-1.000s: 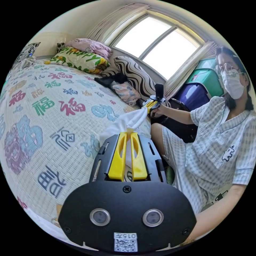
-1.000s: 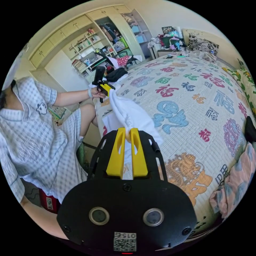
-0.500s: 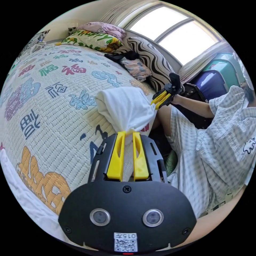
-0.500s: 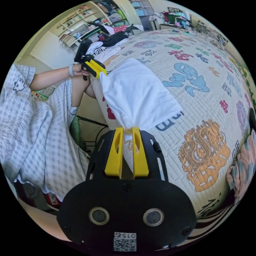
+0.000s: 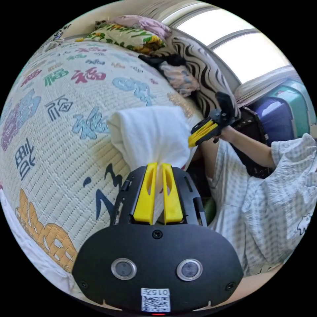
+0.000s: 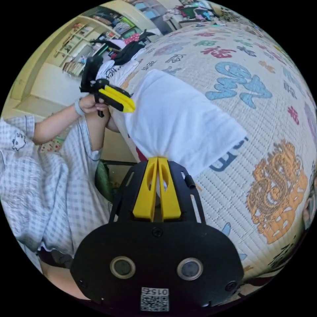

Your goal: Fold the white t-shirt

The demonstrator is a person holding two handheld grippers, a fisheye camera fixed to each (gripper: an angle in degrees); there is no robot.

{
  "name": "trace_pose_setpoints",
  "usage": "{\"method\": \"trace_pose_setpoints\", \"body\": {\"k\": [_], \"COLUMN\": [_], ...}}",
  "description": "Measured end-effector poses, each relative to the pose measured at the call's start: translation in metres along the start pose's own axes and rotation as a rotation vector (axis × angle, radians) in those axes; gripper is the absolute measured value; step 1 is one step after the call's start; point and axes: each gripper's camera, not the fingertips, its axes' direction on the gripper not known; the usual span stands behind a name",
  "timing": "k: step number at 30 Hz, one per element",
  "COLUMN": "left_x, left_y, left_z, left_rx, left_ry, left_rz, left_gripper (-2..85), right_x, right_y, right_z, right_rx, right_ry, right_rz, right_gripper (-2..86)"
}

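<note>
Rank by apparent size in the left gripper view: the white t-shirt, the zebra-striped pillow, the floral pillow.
1. White t-shirt, though it lies nearest the camera.
2. Zebra-striped pillow.
3. Floral pillow, but it is farthest off, so pillow order is unsure.

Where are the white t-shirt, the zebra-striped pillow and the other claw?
white t-shirt (image 5: 150, 133), left gripper view, middle of the folded cloth.
zebra-striped pillow (image 5: 194, 71), left gripper view, its striped face.
right claw (image 5: 201, 131), left gripper view, yellow tips.

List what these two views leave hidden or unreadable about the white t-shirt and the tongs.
- Left gripper view: the white t-shirt hides the bedspread under it, and its near edge sinks between the left tongs.
- Right gripper view: the shirt's layers and sleeves are bundled, uncountable; the right tongs cover the pinched corner.
- The shelf items are too small.
</note>
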Motion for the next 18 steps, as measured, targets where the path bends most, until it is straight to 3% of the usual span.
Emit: {"method": "trace_pose_setpoints", "body": {"k": [5, 8, 12, 15, 18], "left_x": [-0.019, -0.026, -0.053, -0.076, -0.101], "left_y": [0.011, 0.011, -0.002, -0.023, -0.038], "left_z": [-0.022, -0.054, -0.099, -0.110, -0.099], "left_rx": [0.012, 0.061, 0.255, 0.273, 0.219], "left_ry": [0.024, 0.060, 0.109, 0.107, 0.245], "left_rz": [-0.076, -0.132, -0.271, -0.345, -0.420], "left_gripper": [0.2, 3.7, 10.5, 12.3, 10.9], "right_x": [0.042, 0.063, 0.119, 0.164, 0.204], "right_y": [0.012, 0.017, 0.025, 0.011, -0.004], "right_z": [-0.003, -0.015, -0.057, -0.054, -0.034], "right_rx": [0.069, 0.123, 0.403, 0.393, 0.376], "right_ry": [-0.113, -0.145, -0.136, -0.145, -0.301], "right_rz": [0.127, 0.170, 0.346, 0.453, 0.532], "right_gripper": [-0.7, -0.1, 5.9, 8.9, 6.4]}}
